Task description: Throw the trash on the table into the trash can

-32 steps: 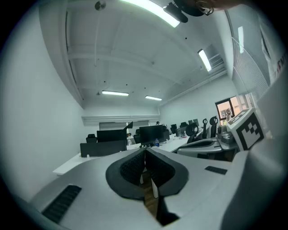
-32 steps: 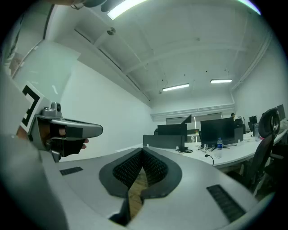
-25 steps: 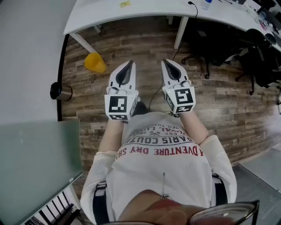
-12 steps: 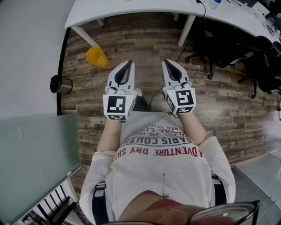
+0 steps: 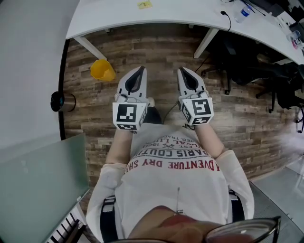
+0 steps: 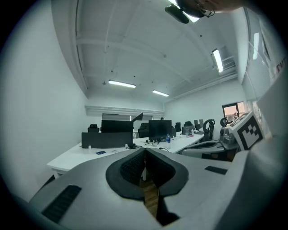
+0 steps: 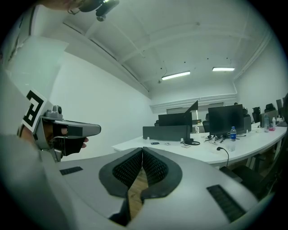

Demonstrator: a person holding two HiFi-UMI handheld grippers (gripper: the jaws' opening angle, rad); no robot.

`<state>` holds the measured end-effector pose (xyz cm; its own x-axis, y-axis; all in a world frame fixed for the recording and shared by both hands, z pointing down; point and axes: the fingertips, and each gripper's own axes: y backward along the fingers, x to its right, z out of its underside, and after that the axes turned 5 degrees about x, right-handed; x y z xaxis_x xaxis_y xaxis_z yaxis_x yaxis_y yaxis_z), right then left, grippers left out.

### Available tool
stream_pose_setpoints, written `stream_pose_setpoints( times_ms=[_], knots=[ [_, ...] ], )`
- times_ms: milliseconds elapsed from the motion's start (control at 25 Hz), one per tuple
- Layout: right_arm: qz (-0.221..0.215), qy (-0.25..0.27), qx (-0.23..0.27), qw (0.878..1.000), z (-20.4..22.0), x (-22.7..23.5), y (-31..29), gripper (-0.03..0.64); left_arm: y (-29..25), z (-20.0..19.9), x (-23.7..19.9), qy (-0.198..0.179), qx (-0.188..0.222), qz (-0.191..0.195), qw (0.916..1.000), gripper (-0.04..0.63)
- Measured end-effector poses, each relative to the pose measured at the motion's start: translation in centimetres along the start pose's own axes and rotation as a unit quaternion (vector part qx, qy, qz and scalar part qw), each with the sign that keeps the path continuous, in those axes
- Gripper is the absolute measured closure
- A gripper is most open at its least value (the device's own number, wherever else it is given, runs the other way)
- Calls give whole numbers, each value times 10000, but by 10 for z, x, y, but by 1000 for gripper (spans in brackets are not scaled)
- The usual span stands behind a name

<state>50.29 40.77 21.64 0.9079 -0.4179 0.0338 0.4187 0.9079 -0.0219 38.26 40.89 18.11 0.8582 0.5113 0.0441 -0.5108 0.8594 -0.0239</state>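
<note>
Left hand-held gripper (image 5: 140,70) and right hand-held gripper (image 5: 183,71) closed, empty; yellow bin (image 5: 102,70) beside left

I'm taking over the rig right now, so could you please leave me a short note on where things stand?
Left tongs: shut, nothing between them.
Right tongs: shut, also empty. Both are held side by side in front of the person, pointing toward the white table.
Things: a small yellow scrap, probably trash, lies on the table, and a water bottle stands farther right. The yellow trash can is on the wooden floor beside the table's left leg.
Done: nothing picked up, as far as can be seen.
Left: reach the table, grip the trash, drop it into the can.
</note>
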Motion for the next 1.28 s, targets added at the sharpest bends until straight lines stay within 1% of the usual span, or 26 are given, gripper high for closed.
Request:
stream_pose_setpoints(
  times_ms=[80, 240, 360, 480, 600, 760, 960, 1120, 1280],
  knots=[
    [11, 20, -62, 10000, -3, -3, -39, 592, -20, -3, -35, 33, 25, 67, 10000, 572],
    [51, 74, -157, 9998, -11, -9, -115, 592, -57, -14, -112, -39, 106, 124, 9999, 572],
    [127, 96, -237, 9996, -10, -12, -161, 592, -76, -14, -162, 110, 113, 134, 9998, 572],
    [147, 163, -361, 9991, -7, -17, -197, 592, -92, -5, -200, 229, 45, 141, 9996, 572],
    [103, 169, -459, 9987, -1, -20, -225, 592, -104, 6, -226, 342, -27, 93, 9994, 572],
    [45, 59, -580, 9983, 9, -15, -255, 592, -117, 19, -243, 490, -135, 35, 9987, 572],
    [-93, 11, -632, 9980, 22, -4, -304, 592, -144, 33, -272, 537, -235, -144, 9982, 572],
    [-217, -30, -637, 9977, 31, 16, -360, 592, -185, 42, -303, 513, -316, -346, 9976, 572],
    [-216, -164, -769, 9967, 46, 54, -425, 592, -244, 55, -330, 494, -471, -390, 9969, 572]
  ],
)
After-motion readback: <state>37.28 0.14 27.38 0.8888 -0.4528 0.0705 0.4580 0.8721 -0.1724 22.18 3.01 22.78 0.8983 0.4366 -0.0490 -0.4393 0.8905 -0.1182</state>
